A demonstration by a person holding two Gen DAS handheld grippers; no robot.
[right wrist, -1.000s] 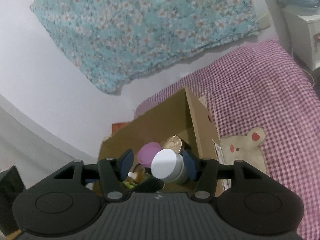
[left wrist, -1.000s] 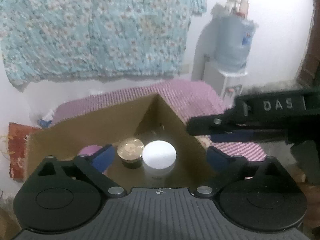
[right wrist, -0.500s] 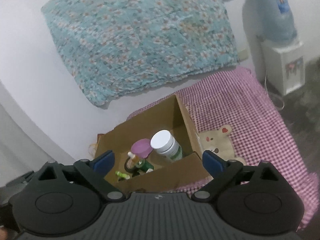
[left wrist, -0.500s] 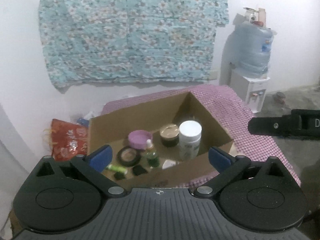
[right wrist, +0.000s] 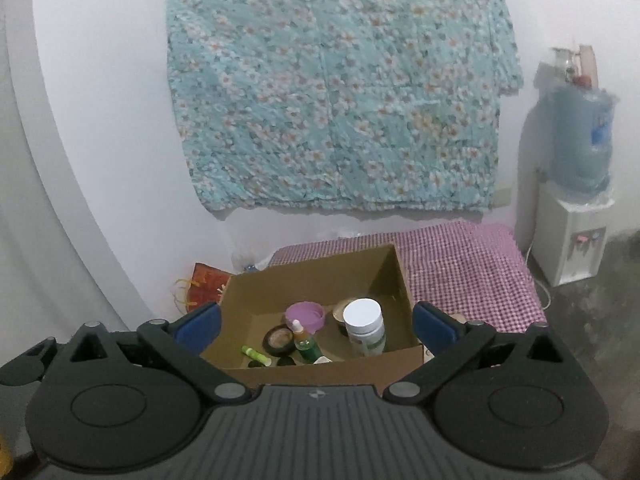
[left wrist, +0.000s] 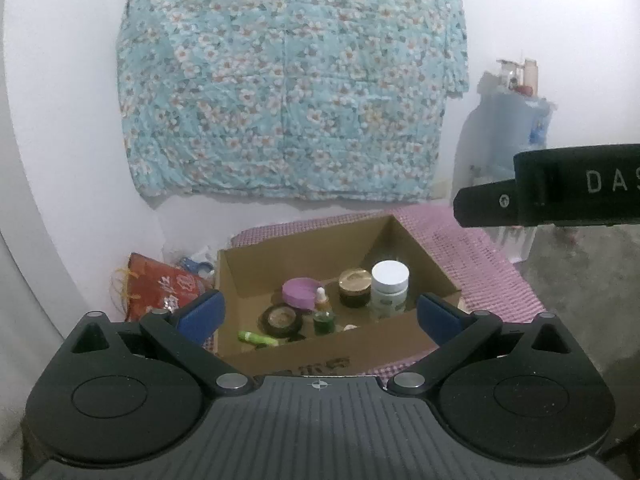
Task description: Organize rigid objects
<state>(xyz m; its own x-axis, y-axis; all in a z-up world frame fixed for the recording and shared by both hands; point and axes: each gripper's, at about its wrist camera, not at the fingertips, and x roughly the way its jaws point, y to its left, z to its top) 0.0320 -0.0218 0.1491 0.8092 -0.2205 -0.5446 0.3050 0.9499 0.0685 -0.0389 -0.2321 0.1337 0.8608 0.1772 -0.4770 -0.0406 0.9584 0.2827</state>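
Note:
An open cardboard box (left wrist: pixel 424 256) (right wrist: pixel 400 276) stands on a pink checked mattress (left wrist: pixel 492 264). Inside it are a white-capped jar (left wrist: pixel 389 285) (right wrist: pixel 364 326), a gold-lidded jar (left wrist: pixel 354 286), a purple lid (left wrist: pixel 302 290) (right wrist: pixel 305 315), a small green dropper bottle (left wrist: pixel 322 314) (right wrist: pixel 305 340), a black round compact (left wrist: pixel 281 319) and a green tube (left wrist: pixel 258 337) (right wrist: pixel 255 355). My left gripper (left wrist: pixel 318 314) is open and empty, high and well back from the box. My right gripper (right wrist: pixel 315 322) is open and empty, also held back; its body shows in the left wrist view (left wrist: pixel 560 196).
A floral blue cloth (left wrist: pixel 292 80) hangs on the white wall. A water dispenser (right wrist: pixel 572 200) stands to the right of the mattress. A red bag (left wrist: pixel 160 286) lies left of the box. Grey floor (right wrist: pixel 600 300) lies at the right.
Both grippers have pulled up and back from the box. The right gripper let go of the white-capped jar, which now stands in the box, and opened wide.

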